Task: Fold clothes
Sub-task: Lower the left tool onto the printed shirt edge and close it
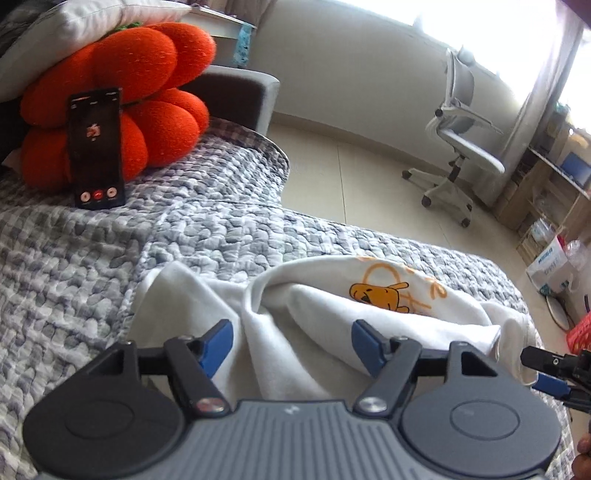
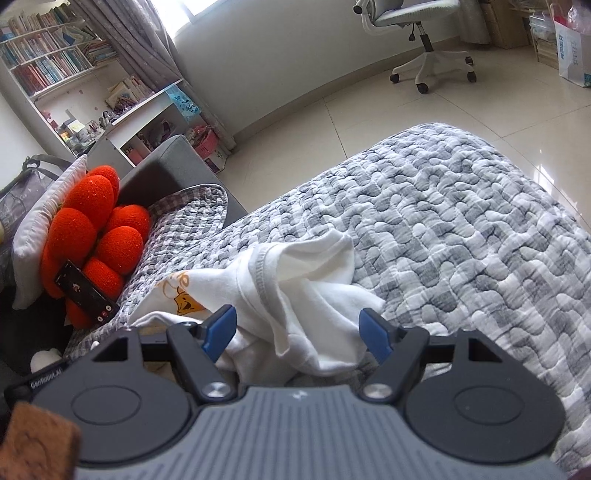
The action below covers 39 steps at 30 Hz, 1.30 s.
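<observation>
Garment: a crumpled white cotton T-shirt (image 1: 303, 321) with an orange cartoon bear print lies bunched on the bed, its grey-ribbed collar (image 2: 258, 280) turned up in the right wrist view.
Print: the orange bear and looping orange lettering (image 1: 384, 291) face up on the far right part of the heap in the left wrist view.
Left gripper: the black left gripper with blue finger pads (image 1: 291, 343) hovers just above the near edge of the T-shirt; its fingers (image 1: 218, 345) stand wide apart with white cloth between them, and nothing is pinched.
Right gripper: the black right gripper with blue finger pads (image 2: 299, 332) sits over the near side of the heap; its fingers (image 2: 375, 332) are spread wide, with a loose fold of cloth lying between them but not clamped.
Right gripper from the left view: its dark tip and a blue pad (image 1: 554, 373) show at the right edge, just beside the T-shirt's right hem.
Bed: a grey and white quilted checked bedspread (image 2: 461, 229) covers the bed under the T-shirt.
Cushion: a plump red-orange flower-shaped cushion (image 1: 147, 103) leans at the far left of the bed, with a pale grey pillow (image 1: 85, 22) behind it.
Phone: a black smartphone with a lit screen (image 1: 96, 147) stands propped against the cushion.
Chair: a light grey wheeled office chair (image 1: 454, 147) stands on the pale tiled floor (image 2: 369, 107), well apart from the bed.
Shelves: a white bookshelf packed with books (image 2: 51, 62) stands at the far left in the right wrist view.
</observation>
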Each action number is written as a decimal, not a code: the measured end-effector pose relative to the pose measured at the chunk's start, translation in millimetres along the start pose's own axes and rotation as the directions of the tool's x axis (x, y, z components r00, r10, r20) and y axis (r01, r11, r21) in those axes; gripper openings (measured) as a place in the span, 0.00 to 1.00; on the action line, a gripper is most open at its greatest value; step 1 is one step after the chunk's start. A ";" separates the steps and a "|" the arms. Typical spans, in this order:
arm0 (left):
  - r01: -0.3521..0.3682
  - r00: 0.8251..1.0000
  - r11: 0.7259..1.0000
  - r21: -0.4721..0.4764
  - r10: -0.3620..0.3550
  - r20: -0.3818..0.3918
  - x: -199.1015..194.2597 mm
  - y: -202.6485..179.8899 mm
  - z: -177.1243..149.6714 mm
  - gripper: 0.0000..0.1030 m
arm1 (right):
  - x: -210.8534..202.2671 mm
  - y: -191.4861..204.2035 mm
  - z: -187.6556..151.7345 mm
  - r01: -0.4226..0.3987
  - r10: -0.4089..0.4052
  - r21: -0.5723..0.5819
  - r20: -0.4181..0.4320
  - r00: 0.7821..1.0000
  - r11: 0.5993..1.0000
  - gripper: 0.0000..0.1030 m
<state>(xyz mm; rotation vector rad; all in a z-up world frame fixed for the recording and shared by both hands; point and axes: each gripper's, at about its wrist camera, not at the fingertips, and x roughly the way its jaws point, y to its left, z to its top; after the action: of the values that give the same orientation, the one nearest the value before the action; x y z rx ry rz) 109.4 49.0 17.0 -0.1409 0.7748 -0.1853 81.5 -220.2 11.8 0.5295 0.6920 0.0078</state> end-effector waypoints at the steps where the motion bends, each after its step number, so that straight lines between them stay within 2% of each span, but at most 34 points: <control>1: -0.002 1.000 1.000 0.025 0.002 -0.009 5.2 -6.5 6.5 0.74 | -1.0 -1.6 -0.4 0.002 -0.002 -0.003 -0.002 1.000 1.000 0.74; 6: 0.009 0.999 0.994 0.108 -0.003 -0.048 37.5 -33.2 43.1 0.81 | -1.3 -11.2 -2.2 0.005 -0.006 -0.012 -0.028 1.000 1.000 0.75; 9: 0.054 0.991 0.992 0.117 -0.039 -0.128 63.7 -42.0 59.1 0.83 | 0.7 -15.7 -0.6 0.018 -0.018 -0.017 -0.039 0.999 1.000 0.75; 13: 0.059 0.978 0.995 0.075 -0.042 -0.205 93.8 -42.4 66.6 0.83 | -1.3 -19.6 0.6 0.020 -0.020 -0.018 -0.042 0.999 1.000 0.75; 17: 0.088 0.959 0.996 0.026 -0.078 -0.271 114.5 -40.0 74.9 0.82 | -3.9 -20.0 0.6 0.002 -0.002 -0.018 -0.048 0.999 1.000 0.76; 23: 0.129 0.938 0.992 -0.016 -0.127 -0.323 133.8 -49.0 84.7 0.82 | -2.4 -25.5 1.5 0.005 -0.004 0.014 -0.063 0.998 1.000 0.76; 26: 0.205 0.911 0.979 -0.015 -0.196 -0.363 136.5 -63.8 79.6 0.82 | -3.1 -27.5 1.8 0.009 -0.008 0.016 -0.063 0.998 1.000 0.76; 29: 0.288 0.880 0.956 0.056 -0.241 -0.410 132.9 -86.1 65.0 0.83 | -2.9 -30.2 1.9 0.016 -0.014 0.018 -0.072 0.997 1.000 0.76; 31: 0.302 0.878 0.945 0.129 -0.223 -0.423 130.3 -99.5 54.4 0.84 | -3.4 -32.9 1.9 0.016 -0.014 0.022 -0.082 0.997 1.000 0.76; 34: 0.305 0.881 0.936 0.176 -0.207 -0.426 127.9 -108.7 42.4 0.85 | -4.5 -36.2 1.9 0.019 -0.017 0.027 -0.089 0.996 0.999 0.76; 37: 0.303 0.897 0.923 0.237 -0.193 -0.397 117.7 -116.8 29.5 0.84 | -4.8 -38.2 2.1 0.023 -0.020 0.032 -0.091 0.996 0.999 0.76; 39: 0.296 0.909 0.916 0.269 -0.184 -0.375 110.2 -120.4 23.5 0.76 | -4.8 -40.1 2.4 0.024 -0.020 0.039 -0.093 0.995 0.999 0.76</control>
<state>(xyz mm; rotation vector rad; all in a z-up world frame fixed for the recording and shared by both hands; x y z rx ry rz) 189.4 -90.8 -18.0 0.1100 1.0643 -0.5841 72.7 -257.0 -2.5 0.5624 0.7898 -0.0023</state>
